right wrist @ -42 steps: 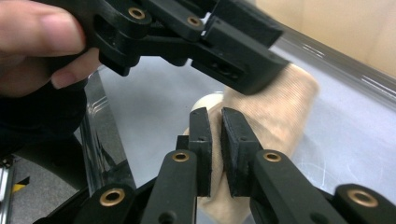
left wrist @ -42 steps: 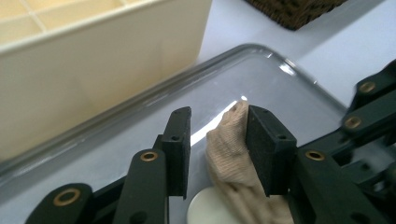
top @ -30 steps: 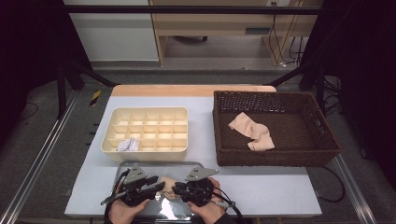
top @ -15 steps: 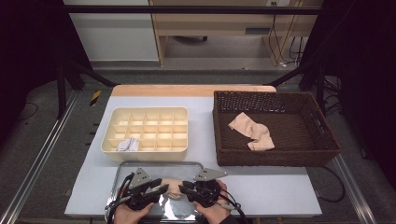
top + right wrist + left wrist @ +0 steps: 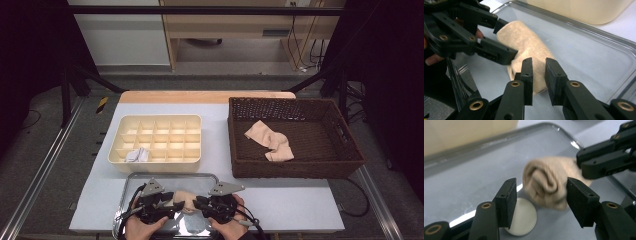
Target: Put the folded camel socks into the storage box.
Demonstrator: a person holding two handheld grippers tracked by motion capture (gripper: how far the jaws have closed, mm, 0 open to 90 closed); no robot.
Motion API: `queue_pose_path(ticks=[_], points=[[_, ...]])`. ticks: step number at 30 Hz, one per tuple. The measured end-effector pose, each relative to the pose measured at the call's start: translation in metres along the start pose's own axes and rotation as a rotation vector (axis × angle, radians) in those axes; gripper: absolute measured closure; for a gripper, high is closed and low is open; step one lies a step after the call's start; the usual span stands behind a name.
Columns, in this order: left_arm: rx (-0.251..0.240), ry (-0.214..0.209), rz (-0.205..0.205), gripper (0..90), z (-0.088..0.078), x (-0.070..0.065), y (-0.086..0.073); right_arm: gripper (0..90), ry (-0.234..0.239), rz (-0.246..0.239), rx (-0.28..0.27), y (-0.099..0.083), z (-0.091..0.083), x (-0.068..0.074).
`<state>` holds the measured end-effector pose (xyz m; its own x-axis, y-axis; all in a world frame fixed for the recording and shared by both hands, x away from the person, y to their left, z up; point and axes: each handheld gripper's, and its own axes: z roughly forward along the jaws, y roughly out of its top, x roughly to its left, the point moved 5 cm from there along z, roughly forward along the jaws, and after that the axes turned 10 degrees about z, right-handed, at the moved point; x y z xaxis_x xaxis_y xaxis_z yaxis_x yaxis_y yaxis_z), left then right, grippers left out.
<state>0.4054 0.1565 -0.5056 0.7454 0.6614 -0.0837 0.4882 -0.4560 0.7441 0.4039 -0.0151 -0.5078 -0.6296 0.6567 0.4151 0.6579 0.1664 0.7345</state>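
While the rolled sock (image 5: 183, 201) lies crosswise in the metal tray (image 5: 165, 177) at the tabletop's near edge, my left gripper (image 5: 539, 202), jaws just opened, straddles one end; my right gripper (image 5: 539, 75) pinches the other.

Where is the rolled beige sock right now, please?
In the high view, the rolled beige sock lies on the metal tray at the table's near edge, between the left gripper and right gripper.
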Motion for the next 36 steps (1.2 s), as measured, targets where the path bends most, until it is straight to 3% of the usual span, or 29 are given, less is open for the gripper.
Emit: queue_pose_path(ticks=[4,8,12,17,22,28,31,36], points=[[0.003,-0.009,0.014,45.8,0.001,-0.002,0.001,77.6,0.002,0.006,0.004,-0.001,0.000,-0.001],[-0.007,-0.027,-0.004,45.1,-0.002,0.000,0.005,77.9,0.002,0.002,0.005,0.000,0.000,-0.001],[-0.070,-0.027,0.004,42.5,-0.014,0.002,0.018,78.1,0.004,-0.005,0.008,-0.001,0.001,-0.001],[-0.067,-0.029,-0.033,40.8,-0.006,0.009,0.019,78.4,0.010,-0.010,0.016,-0.002,0.002,0.001],[-0.098,-0.023,-0.034,40.9,-0.007,0.009,0.024,78.7,0.013,-0.007,0.023,-0.002,0.003,0.001],[-0.039,-0.051,-0.033,44.6,0.006,0.006,0.017,78.2,0.011,-0.013,0.024,-0.002,0.003,0.001],[-0.033,-0.054,-0.031,47.9,0.006,0.005,0.016,78.2,0.012,-0.016,0.025,-0.002,0.003,0.001],[-0.016,-0.069,-0.064,55.8,0.007,0.003,0.014,78.8,0.007,-0.019,0.029,-0.003,0.003,0.000]])
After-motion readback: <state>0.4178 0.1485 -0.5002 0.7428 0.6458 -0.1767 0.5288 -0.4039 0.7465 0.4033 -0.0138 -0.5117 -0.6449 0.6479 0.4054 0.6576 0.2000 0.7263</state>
